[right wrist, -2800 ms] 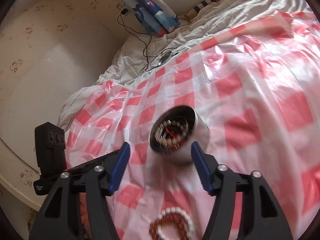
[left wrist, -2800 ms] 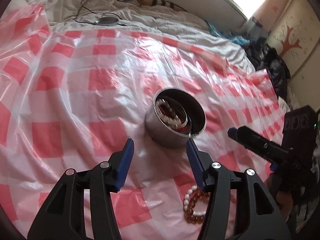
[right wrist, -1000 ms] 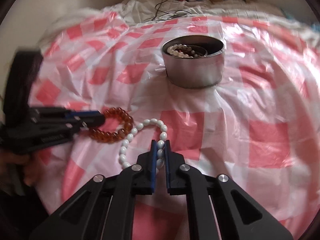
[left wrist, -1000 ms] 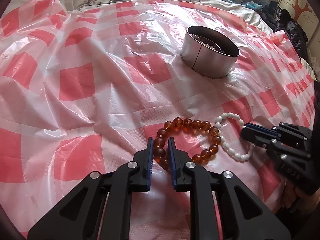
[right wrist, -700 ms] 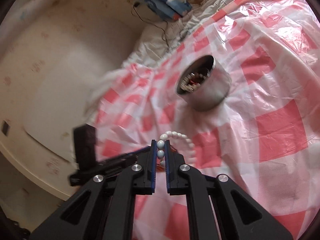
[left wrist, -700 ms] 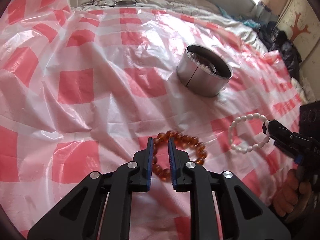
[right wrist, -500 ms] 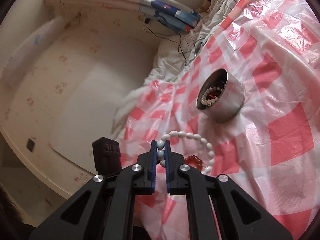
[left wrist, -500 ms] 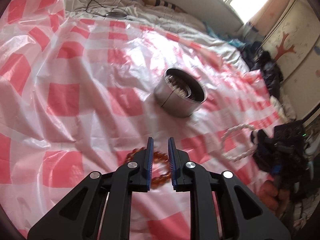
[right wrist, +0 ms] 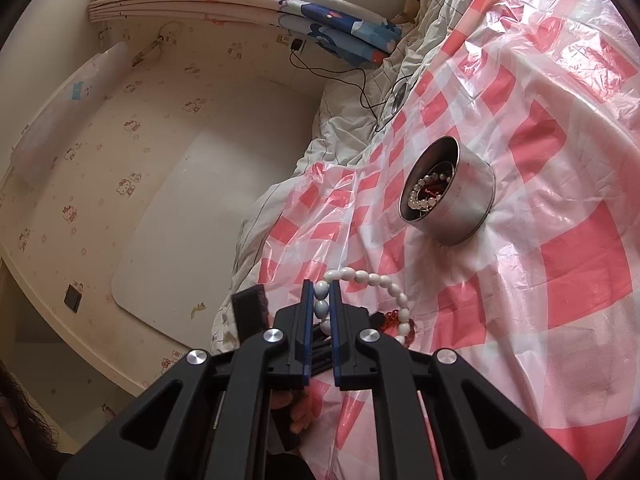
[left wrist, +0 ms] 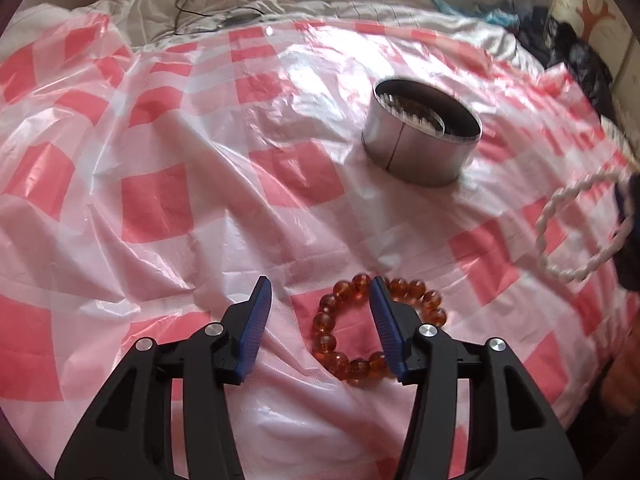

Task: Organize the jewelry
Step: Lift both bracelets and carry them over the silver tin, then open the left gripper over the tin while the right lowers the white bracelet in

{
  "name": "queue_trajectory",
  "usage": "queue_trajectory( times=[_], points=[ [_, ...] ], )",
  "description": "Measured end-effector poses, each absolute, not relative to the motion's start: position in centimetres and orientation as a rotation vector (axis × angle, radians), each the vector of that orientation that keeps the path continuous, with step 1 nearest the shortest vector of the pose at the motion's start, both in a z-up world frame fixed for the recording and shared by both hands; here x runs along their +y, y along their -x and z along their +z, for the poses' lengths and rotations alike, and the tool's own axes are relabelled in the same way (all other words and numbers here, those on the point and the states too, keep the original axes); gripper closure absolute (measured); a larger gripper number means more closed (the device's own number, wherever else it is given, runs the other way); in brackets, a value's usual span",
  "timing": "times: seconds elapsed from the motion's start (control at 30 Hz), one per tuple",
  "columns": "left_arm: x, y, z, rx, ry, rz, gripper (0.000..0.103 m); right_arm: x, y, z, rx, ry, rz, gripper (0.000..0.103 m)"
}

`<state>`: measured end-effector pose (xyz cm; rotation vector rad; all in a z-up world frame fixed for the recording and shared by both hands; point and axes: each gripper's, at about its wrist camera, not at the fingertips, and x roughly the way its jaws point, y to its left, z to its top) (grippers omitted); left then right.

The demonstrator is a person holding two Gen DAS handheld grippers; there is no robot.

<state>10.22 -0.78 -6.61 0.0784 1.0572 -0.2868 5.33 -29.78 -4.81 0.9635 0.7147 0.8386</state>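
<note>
On the checked plastic sheet (left wrist: 168, 208), left tool (left wrist: 320, 292) just opened; right tool (right wrist: 321, 292) grips white bracelet (right wrist: 384, 280).

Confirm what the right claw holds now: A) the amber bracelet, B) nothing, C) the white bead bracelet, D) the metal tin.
C: the right claw is shut on the white bead bracelet, lifted clear of the cloth; the amber bracelet lies on the cloth.

Amber bracelet (left wrist: 372, 332) flat on cloth; white bracelet (right wrist: 376, 292) lifted; tin (left wrist: 420, 148) upright, beads inside.
</note>
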Motion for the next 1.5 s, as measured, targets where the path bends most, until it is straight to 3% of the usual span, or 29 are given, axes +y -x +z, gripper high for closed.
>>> queue_trajectory(
  times=[0.13,0.2,0.27,0.43,0.73,1.17,1.37,1.5],
  points=[
    [-1.8,-9.7,-7.3,1.054,-0.182,-0.278,0.058,-29.8,-5.3,-4.9,0.717,-0.965,0.835,0.095],
    [-1.7,-9.7,-7.2,1.067,-0.201,-0.264,0.083,-29.8,-5.2,-4.9,0.719,-0.968,0.834,0.094],
    [-1.4,-9.7,-7.0,1.076,-0.204,-0.259,0.092,-29.8,-5.2,-5.0,0.719,-0.969,0.835,0.094],
    [-0.4,-9.5,-5.6,1.044,-0.167,-0.239,0.093,-29.9,-5.2,-5.0,0.717,-0.974,0.835,0.094],
    [2.7,-9.6,-0.6,0.919,0.191,-0.378,0.093,-30.3,-5.0,-4.9,0.69,-1.017,0.849,0.094],
    [-2.2,-13.9,3.3,0.84,0.388,-0.587,0.093,-32.7,-8.8,-3.6,0.589,-1.173,0.9,0.094],
    [-6.2,-18.6,1.8,0.848,0.404,-0.606,0.093,-33.8,-12.0,-3.7,0.579,-1.182,0.884,0.094],
    [-7.4,-21.1,-1.8,0.952,0.284,-0.42,0.092,-33.8,-13.9,-4.0,0.601,-1.161,0.867,0.094]
  ],
)
